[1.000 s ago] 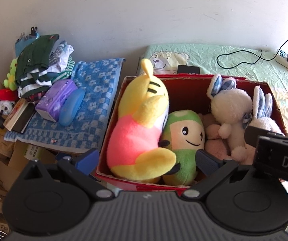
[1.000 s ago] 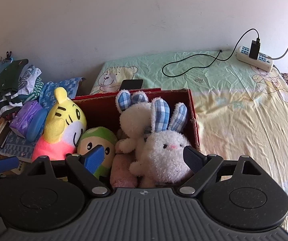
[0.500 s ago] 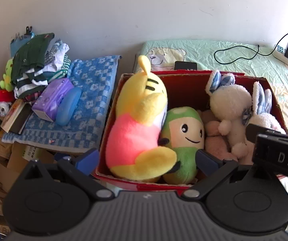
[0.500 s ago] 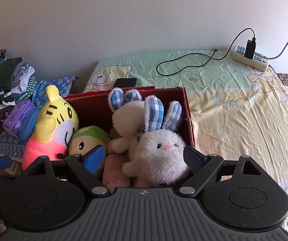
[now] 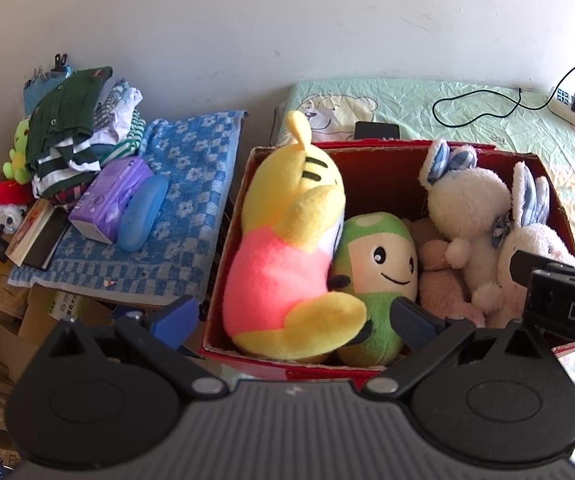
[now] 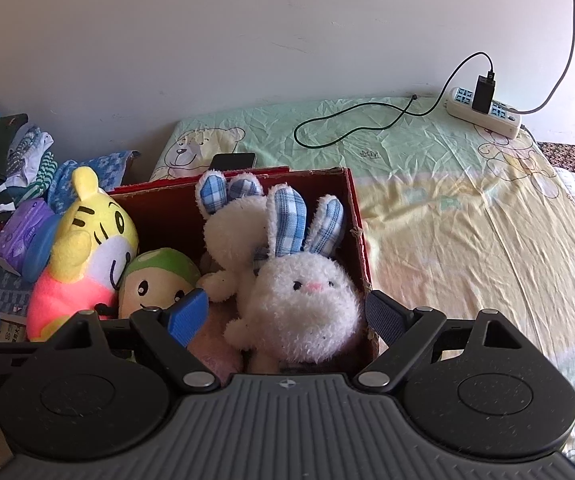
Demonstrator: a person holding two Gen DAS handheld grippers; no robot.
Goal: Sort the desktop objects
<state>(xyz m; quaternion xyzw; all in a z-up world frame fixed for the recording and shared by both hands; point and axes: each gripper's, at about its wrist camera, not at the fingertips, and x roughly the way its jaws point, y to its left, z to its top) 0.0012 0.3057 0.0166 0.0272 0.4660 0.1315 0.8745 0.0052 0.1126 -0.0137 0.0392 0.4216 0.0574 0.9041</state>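
left wrist: left gripper (image 5: 291,322) bottom centre, jaws wide apart, holding nothing | red box (image 5: 383,164) of plush toys mid-frame just beyond fingertips, yellow tiger plush (image 5: 287,240) between them | right wrist: right gripper (image 6: 287,312) spread wide, empty | white bunny (image 6: 299,304) centre, between fingers, in red box (image 6: 357,216)

Readable: white letters "DAS", cut off at the frame edge, on a black block (image 5: 567,308) at the right of the left wrist view. Small embroidered mark on the green bedsheet (image 6: 407,160) near the charging cable, too small to make out. Print on the purple tissue pack (image 5: 107,196) and on the cardboard boxes (image 5: 59,304) beneath the blue checked towel, likewise too blurred to read. Nothing else legible in either view.
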